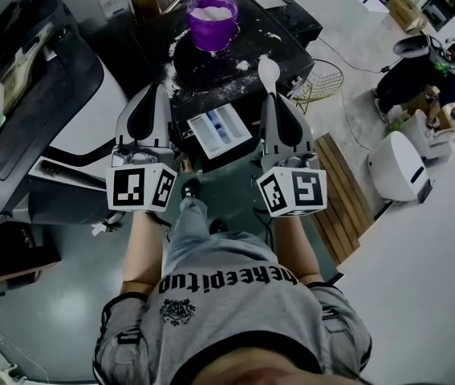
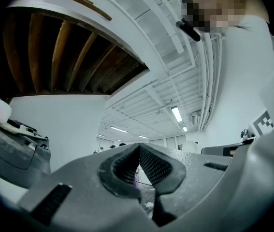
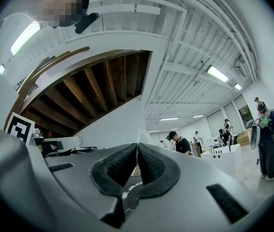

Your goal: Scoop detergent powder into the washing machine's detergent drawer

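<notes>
1. Up on the washer top [image 1: 239, 54], the detergent powder [image 1: 211, 10] sits in a purple tub [image 1: 211, 26] just beyond the open drawer [image 1: 219, 129].
2. My right tongs [image 1: 272, 95] are pinching a white scoop [image 1: 269, 69]. My left tongs [image 1: 156, 91] are pressed together on nothing.
3. Powder's light and loose, I reckon, so it spills easily. I'd keep the scoop level and grip low on its stiff handle.
4. Only the head view shows the tub, drawer and scoop. Both gripper views mostly stare at the ceiling, but they show the pads meeting.
</notes>
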The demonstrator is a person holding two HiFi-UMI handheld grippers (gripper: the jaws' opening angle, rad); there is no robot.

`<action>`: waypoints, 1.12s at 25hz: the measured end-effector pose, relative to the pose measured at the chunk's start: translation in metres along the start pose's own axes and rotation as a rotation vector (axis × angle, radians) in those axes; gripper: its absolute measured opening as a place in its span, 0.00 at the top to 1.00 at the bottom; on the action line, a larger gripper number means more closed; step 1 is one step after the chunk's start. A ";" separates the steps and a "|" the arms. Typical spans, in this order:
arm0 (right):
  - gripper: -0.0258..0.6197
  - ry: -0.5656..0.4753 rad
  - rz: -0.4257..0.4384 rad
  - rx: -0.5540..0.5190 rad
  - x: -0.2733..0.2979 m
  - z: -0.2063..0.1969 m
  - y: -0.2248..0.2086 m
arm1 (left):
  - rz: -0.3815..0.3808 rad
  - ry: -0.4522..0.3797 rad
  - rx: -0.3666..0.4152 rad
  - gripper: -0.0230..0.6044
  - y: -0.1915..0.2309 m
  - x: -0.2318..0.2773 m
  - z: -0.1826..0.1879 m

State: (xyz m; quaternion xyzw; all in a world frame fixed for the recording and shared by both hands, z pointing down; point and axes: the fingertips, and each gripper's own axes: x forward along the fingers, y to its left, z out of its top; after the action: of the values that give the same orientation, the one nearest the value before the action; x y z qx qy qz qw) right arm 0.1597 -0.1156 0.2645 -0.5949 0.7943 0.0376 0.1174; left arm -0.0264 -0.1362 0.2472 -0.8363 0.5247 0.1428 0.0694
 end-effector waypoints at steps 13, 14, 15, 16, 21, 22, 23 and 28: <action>0.95 0.008 -0.024 0.002 0.098 -0.020 -0.011 | -0.029 -0.003 -0.013 0.96 0.061 0.083 -0.024; 0.95 0.009 -0.026 0.004 0.106 -0.022 -0.013 | -0.032 -0.003 -0.014 0.96 0.066 0.091 -0.026; 0.95 0.010 -0.029 0.007 0.115 -0.023 -0.014 | -0.037 -0.002 -0.015 0.96 0.071 0.098 -0.027; 0.95 0.012 -0.034 0.010 0.123 -0.025 -0.016 | -0.041 -0.002 -0.015 0.96 0.075 0.106 -0.029; 0.95 0.026 -0.065 0.013 0.157 -0.033 -0.024 | -0.068 0.003 -0.021 0.96 0.095 0.140 -0.037; 0.95 0.029 -0.070 0.012 0.162 -0.034 -0.026 | -0.074 0.004 -0.023 0.96 0.097 0.146 -0.039; 0.95 0.032 -0.076 0.010 0.168 -0.036 -0.027 | -0.081 0.004 -0.024 0.96 0.100 0.152 -0.041; 0.95 0.047 -0.105 0.014 0.189 -0.045 -0.035 | -0.113 0.007 -0.032 0.96 0.112 0.177 -0.049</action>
State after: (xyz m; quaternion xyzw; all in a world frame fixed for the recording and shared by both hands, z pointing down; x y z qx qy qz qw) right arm 0.1363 -0.3119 0.2674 -0.6358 0.7647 0.0118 0.1044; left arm -0.0465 -0.3504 0.2423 -0.8662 0.4745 0.1440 0.0621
